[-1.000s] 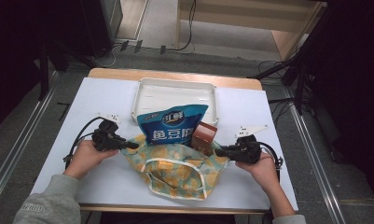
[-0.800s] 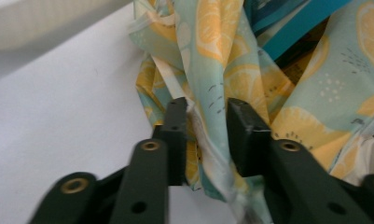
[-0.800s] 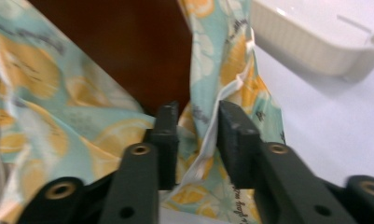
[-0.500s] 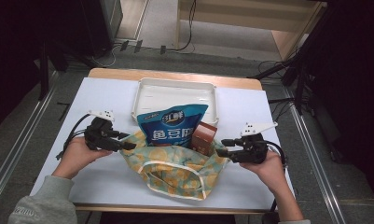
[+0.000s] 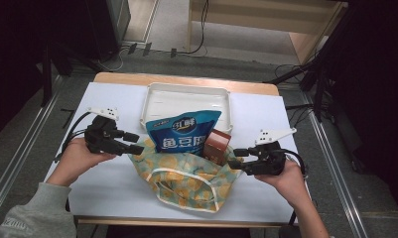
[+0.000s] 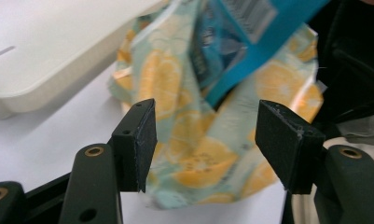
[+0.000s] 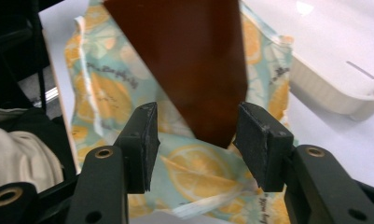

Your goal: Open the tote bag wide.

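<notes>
Left gripper (image 5: 138, 143) and right gripper (image 5: 234, 158), jaws just opened, hold nothing beside the lemon-print fabric bag (image 5: 186, 181). Unsupported, the blue snack pouch (image 5: 182, 131) and brown carton (image 5: 216, 146) could topple toward the white plastic tray (image 5: 188, 93) at the table's far edge.

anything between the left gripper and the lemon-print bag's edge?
Nothing visible. The left gripper is open, and the lemon-print bag lies straight ahead of its jaws. The blue pouch sits farther back, inside the bag.

Soft printed cloth bag (image 5: 186, 178), glossy plastic pouch (image 5: 182, 131), smooth matt plastic tray (image 5: 186, 94)
</notes>
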Demonstrator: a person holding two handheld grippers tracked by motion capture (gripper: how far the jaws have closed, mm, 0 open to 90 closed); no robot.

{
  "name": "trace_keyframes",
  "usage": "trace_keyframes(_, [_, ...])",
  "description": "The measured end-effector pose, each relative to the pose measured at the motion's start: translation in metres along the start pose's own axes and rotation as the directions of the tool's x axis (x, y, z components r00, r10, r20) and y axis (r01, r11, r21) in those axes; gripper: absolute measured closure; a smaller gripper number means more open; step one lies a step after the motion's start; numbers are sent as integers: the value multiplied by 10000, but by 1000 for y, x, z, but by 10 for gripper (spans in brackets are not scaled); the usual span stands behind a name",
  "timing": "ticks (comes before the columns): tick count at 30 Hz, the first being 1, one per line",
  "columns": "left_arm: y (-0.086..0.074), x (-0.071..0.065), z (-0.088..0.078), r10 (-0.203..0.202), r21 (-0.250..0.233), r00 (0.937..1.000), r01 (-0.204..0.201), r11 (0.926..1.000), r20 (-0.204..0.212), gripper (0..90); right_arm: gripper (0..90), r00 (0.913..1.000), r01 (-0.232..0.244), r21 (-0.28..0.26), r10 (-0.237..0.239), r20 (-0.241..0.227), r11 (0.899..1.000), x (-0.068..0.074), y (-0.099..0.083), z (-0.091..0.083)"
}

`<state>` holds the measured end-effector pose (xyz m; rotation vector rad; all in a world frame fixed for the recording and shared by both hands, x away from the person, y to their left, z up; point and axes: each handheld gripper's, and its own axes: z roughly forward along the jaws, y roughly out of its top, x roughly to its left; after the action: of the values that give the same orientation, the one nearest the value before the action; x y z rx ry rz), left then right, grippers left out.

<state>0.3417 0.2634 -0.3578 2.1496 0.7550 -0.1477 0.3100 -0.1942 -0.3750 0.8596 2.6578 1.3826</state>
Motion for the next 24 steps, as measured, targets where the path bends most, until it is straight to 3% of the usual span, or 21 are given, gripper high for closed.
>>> trace_keyframes(9, [-3, -19, 18, 327, 278, 9985, -340, 9990, 435, 378, 460, 9992, 235, 235, -227, -335, 9994, 10, -5, 13])
trace_keyframes(18, [-8, -17, 46, 328, 850, 9977, -377, 9957, 590, 371, 342, 9970, 374, 440, -343, -698, 9983, 10, -14, 32])
trace_keyframes(24, [-14, -10, 54, 166, 880, 9977, -225, 9959, 664, 389, 319, 9965, 459, 514, -422, -717, 9976, 8, -19, 41])
